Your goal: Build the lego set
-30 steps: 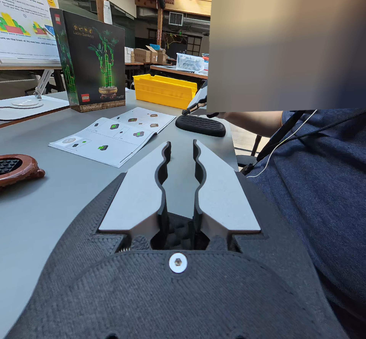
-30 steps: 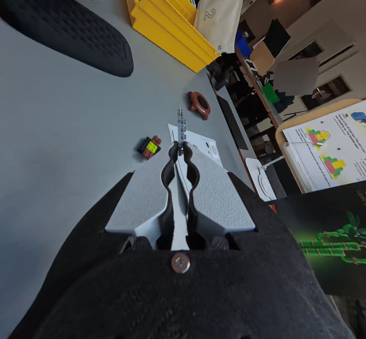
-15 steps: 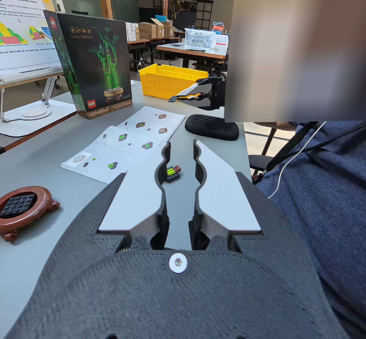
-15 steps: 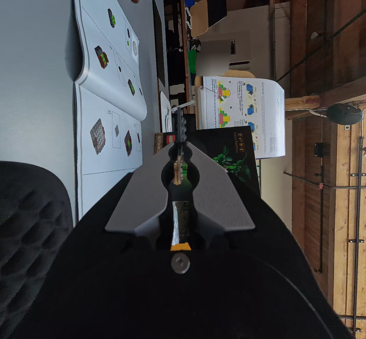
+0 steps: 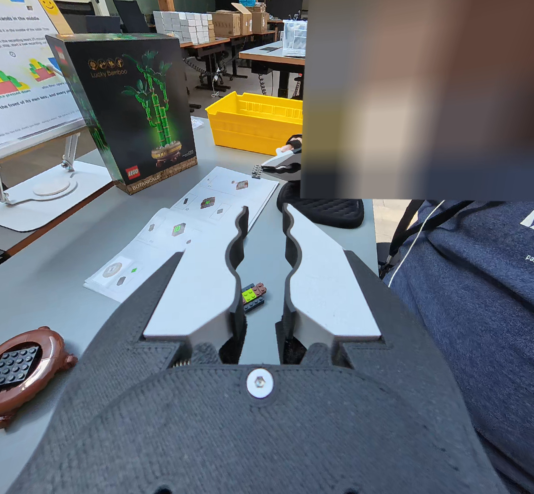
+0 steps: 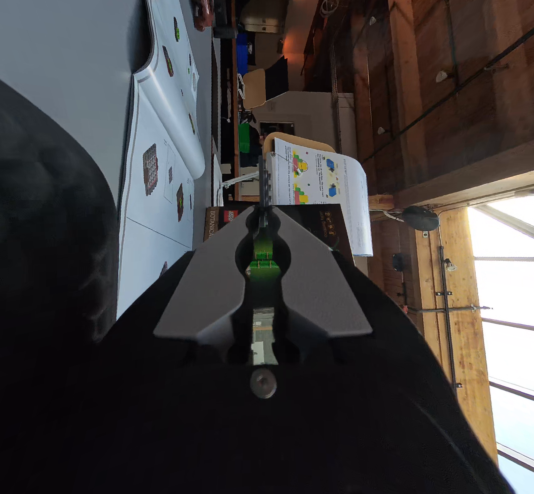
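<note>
A small brick assembly [image 5: 253,296], dark, brown and lime green, lies on the grey table [image 5: 57,283] between the fingers of my left gripper [image 5: 265,211], which is open and hovers above it. My right gripper [image 6: 263,209] is rolled on its side and shut on a thin dark grey plate [image 6: 265,182] that sticks out past its tips. It also shows in the left wrist view [image 5: 267,168], holding the plate [image 5: 257,171] above the open instruction booklet [image 5: 185,229]. A brown round base with a black studded plate [image 5: 21,364] lies at the left.
The set's black box [image 5: 130,110] stands behind the booklet, a yellow bin [image 5: 257,122] to its right. A black padded rest [image 5: 329,211] lies by the table's right edge. A poster on a stand [image 5: 26,75] stands at the far left. A person in a blue top [image 5: 468,306] sits at the right. My hands' fingertips stand some 30 cm from each other.
My left gripper has tipped down and moved over the small assembly, which now lies between its fingers. My right gripper has rolled sideways and swung over the booklet with the plate still held.
</note>
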Motion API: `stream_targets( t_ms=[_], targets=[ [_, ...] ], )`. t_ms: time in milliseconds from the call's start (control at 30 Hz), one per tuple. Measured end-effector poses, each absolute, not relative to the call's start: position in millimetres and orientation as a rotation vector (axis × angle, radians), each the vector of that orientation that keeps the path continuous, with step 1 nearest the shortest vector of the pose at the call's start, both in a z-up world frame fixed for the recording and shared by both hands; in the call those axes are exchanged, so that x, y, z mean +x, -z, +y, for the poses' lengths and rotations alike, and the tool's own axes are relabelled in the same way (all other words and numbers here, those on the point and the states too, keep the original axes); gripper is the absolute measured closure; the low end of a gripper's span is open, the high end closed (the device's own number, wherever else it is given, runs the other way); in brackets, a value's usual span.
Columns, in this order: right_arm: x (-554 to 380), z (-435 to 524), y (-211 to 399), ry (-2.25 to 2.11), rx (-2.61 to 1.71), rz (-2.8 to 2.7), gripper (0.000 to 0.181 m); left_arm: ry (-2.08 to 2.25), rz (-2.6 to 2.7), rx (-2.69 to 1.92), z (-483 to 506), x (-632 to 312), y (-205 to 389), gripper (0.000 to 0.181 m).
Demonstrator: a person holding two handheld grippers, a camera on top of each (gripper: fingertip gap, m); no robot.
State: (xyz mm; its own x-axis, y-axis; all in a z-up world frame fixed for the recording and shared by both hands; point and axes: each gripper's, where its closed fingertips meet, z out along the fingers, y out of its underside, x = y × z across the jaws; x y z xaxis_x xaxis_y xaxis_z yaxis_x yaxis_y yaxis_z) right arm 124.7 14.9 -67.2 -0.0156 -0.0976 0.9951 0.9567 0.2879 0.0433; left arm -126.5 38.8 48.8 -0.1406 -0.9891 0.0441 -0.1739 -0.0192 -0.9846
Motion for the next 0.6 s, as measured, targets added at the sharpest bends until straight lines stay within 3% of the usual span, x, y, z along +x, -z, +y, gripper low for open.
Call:
stream_targets(
  t_ms=[600],
  targets=[
    [115, 5, 48, 1.027, -0.834, -1.207, 0.177, 1.306, 1.355, -1.293, 36, -123, -56, 0.161]
  ],
)
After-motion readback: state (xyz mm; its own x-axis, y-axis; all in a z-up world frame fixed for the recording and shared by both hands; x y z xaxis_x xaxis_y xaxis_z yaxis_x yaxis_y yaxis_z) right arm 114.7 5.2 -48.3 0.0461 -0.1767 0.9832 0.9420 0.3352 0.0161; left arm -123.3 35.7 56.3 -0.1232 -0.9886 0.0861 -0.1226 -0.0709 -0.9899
